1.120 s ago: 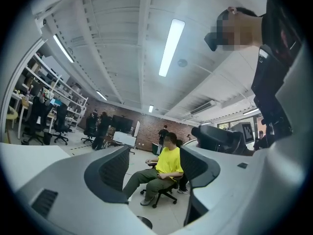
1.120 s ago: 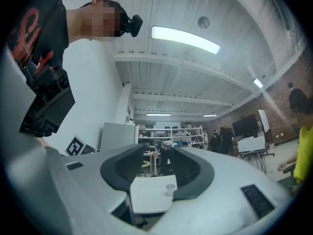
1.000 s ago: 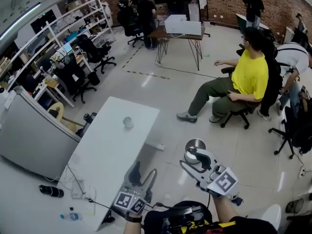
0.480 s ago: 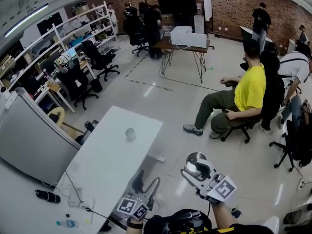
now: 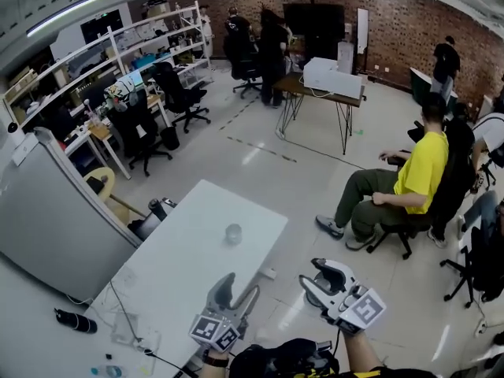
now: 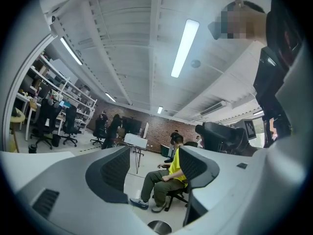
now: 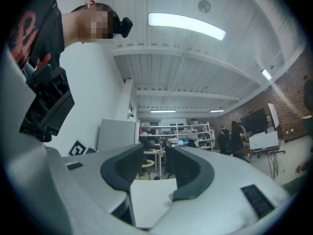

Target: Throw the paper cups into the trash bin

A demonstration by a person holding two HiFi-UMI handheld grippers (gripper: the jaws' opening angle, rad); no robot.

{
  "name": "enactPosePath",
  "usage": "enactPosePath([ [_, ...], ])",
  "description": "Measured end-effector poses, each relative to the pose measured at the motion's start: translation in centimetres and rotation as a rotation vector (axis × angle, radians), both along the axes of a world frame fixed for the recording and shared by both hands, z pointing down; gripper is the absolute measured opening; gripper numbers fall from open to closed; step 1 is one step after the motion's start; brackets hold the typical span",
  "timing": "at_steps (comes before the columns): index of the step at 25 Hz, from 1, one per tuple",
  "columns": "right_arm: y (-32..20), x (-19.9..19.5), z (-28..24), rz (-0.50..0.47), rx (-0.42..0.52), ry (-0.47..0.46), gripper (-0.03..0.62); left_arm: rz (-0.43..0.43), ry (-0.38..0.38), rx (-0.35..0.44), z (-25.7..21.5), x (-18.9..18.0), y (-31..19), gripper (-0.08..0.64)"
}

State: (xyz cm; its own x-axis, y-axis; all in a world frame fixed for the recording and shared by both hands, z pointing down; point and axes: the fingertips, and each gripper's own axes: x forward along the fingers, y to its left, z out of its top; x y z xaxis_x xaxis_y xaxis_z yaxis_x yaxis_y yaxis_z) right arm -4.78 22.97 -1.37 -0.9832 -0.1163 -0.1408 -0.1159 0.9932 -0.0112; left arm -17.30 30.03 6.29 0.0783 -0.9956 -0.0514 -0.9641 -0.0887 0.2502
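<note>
On the table (image 5: 169, 274): one paper cup (image 5: 233, 233) stands upright, all alone. It is in the far half of the white top, near the right edge.
Left tongs (image 5: 240, 283): open, with nothing between them. They are by the near right edge of the table, well apart from the cup.
Right tongs (image 5: 309, 272): open too, with a gap and nothing in it. They are out over the floor (image 5: 260, 156), to the right of the table.
Trash bin (image 6: 159, 226): round and shiny. Only its top shows, low down in the left gripper view, under the tongs.
Seen through the left tongs: a person in a yellow shirt (image 6: 174, 163) sits on a chair, far off across the floor.
Seen through the right tongs: the white table top, and shelves a long way behind it.
Left of the table: a grey wall panel (image 5: 47, 227) stands beside it, and a black bottle (image 5: 75, 320) lies on the floor near it.
Back of the room: a brick wall (image 5: 394, 30), more chairs and some people standing.
</note>
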Motion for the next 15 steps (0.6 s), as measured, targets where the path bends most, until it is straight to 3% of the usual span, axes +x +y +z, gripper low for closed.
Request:
enactPosePath([
  [8,-0.1,-8.0,0.8,-0.027,-0.003,0.015,0.158,-0.038,-0.049,-0.017,0.7,-7.7,0.7,0.305],
  [15,-0.5,-13.2,2.0,-0.086,-0.033,0.059,0.158,-0.117,0.025,-0.060,2.5,-13.2,2.7,0.304],
])
